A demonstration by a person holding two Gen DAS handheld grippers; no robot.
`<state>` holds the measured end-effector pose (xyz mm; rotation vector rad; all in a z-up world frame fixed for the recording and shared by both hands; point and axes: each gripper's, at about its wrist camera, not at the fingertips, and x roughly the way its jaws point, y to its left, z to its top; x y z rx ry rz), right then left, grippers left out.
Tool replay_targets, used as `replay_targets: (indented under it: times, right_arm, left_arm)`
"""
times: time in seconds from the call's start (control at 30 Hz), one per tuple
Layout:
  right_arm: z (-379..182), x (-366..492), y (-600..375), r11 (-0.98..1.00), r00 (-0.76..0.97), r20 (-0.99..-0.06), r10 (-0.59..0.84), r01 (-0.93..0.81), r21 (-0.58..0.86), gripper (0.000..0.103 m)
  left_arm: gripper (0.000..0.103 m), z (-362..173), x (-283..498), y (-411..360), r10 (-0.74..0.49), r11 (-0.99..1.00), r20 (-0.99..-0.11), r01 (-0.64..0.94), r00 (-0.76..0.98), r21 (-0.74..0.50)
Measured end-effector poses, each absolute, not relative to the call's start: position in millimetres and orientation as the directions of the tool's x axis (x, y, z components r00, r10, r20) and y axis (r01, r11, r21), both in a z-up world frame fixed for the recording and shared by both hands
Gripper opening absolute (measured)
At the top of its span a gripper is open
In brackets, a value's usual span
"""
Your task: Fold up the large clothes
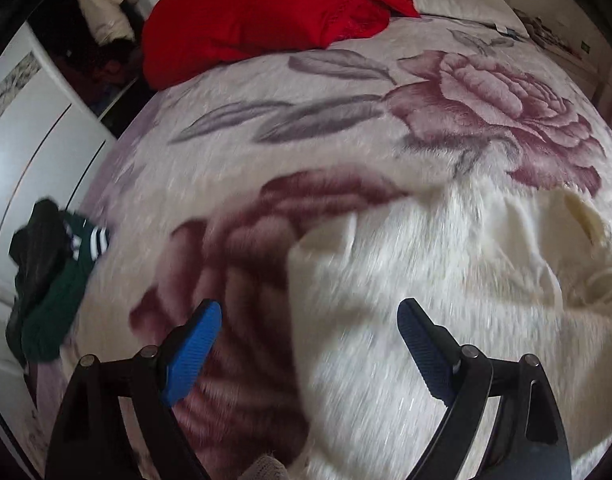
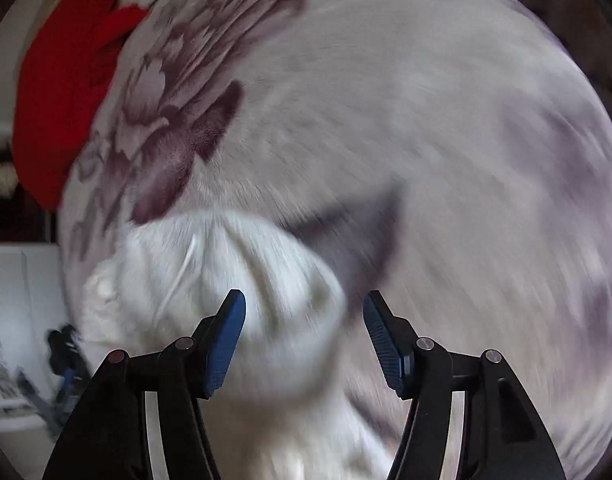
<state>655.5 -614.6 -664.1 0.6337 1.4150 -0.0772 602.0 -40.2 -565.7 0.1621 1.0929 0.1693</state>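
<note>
Left wrist view takes in a floral blanket [image 1: 345,128] spread across a bed, cream with big mauve roses and grey leaves. On it, toward the near right, lies the white fuzzy garment [image 1: 445,264], rumpled, with a cream ribbed edge at its far right; its near part is smeared by motion blur. A red quilt [image 1: 266,12] is heaped at the far end of the bed, resting on the blanket's edge. A white wardrobe [image 1: 30,132] stands to the left, and a dark green garment [image 1: 54,280] with white stripes hangs at the bed's left edge. The left gripper [image 1: 309,320] hovers over the white garment's left border, jaws spread wide with nothing between them.

Right wrist view is heavily blurred. The white garment [image 2: 226,280] bunches just ahead of the right gripper [image 2: 304,304], whose jaws also stand wide apart and grip nothing; whether the pads [image 2: 226,344] touch the fabric cannot be told.
</note>
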Motion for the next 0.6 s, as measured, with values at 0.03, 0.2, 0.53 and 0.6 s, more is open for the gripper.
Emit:
replay_targets:
  times: [0.03,0.2,0.53,0.6]
  right_arm:
    - [-673,672,-607,0.852,0.161,-0.931,0.329,0.375,0.366,0.063]
    - [-702,712,-544,0.976,-0.002,-0.985,0.171,0.140,0.169,0.015]
    - [-665,723,-571,0.933,0.017,-0.992,0.123,0.340,0.122,0.030]
    - [-635,717,-571,0.920,0.111,-0.987,0.114,0.362,0.147,0.055]
  left_arm:
    - [0.090,-567,608,-43,0.214,0.975,-0.866,-0.045,0.452,0.218]
    - [0.090,-580,623,-64,0.208,0.971,-0.869,0.011,0.450,0.238]
    - [0.090,-580,638,-70,0.099,0.994,-0.919,-0.001,0.383,0.107]
    - [0.090,-581,643,-74,0.038,0.999,-0.936,-0.010,0.350,0.036]
